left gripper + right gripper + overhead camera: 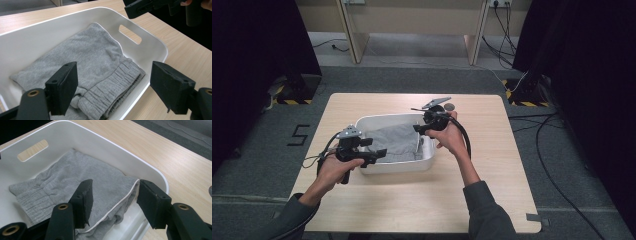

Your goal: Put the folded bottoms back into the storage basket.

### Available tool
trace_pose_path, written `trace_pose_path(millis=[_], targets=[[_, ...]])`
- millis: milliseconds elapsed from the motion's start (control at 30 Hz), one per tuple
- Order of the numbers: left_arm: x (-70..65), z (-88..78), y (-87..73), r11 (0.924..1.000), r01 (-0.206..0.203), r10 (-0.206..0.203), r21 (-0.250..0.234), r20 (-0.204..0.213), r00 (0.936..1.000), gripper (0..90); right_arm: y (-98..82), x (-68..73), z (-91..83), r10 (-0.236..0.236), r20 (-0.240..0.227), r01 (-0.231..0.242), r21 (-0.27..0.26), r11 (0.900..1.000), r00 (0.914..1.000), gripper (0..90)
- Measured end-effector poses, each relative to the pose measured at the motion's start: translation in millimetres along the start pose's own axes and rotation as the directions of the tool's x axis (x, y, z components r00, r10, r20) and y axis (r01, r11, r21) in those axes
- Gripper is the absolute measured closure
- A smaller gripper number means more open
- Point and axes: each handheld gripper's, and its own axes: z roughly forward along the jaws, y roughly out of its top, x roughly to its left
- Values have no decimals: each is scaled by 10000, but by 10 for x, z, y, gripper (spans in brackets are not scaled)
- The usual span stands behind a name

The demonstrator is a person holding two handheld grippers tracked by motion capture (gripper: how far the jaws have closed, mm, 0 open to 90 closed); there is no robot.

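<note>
Folded grey fleece garment (100,65) fills smooth white tub (150,42).

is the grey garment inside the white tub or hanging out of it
Inside. The folded grey garment lies on the floor of the white tub, within its rim on all visible sides; neither open gripper touches it.

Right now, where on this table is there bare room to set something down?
The table is bare along the near edge between the forearms, and on the far left corner. Its right side beyond the right gripper is bare too. The white bin holding grey clothing crowds the middle.
</note>
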Motion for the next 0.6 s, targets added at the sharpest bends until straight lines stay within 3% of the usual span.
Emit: trace_pose_path(millis=[600], targets=[[-42,-2,-51,9999,135,-134,-60,213,9997,198,-175,-43,-202,-49,46,51,-271,9996,10000,462]])
